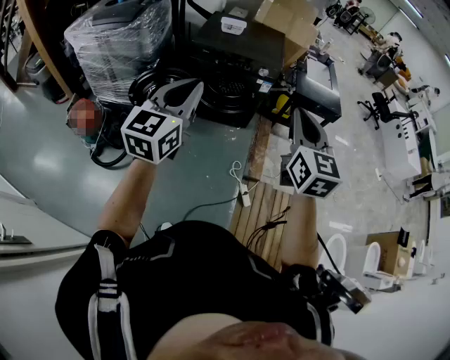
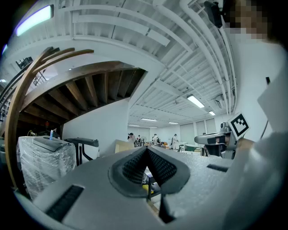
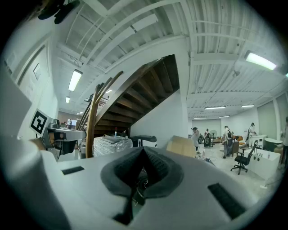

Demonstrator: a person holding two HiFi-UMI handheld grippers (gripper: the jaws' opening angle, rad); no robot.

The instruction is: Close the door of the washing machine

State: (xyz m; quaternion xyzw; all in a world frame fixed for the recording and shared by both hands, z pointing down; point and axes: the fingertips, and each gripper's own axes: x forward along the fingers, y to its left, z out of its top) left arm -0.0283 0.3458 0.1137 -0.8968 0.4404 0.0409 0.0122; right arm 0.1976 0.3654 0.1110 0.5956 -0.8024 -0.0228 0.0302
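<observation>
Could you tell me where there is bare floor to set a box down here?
The floor left of the pallet, below the wrapped machine, is bare apart from a cable. Right of the pallet is mostly open too, up to the chair. Ahead it is crowded: wrapped machine, black unit, carton.

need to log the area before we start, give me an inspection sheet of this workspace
surface: grey floor, wooden pallet ahead
job's things: nothing seen for certain
clutter: wrapped unit, cardboard box
grippers: left gripper and right gripper both shut, empty
cables: power strip with white cable, black cable on floor
surroundings: stairs, office chair, people far off
</observation>
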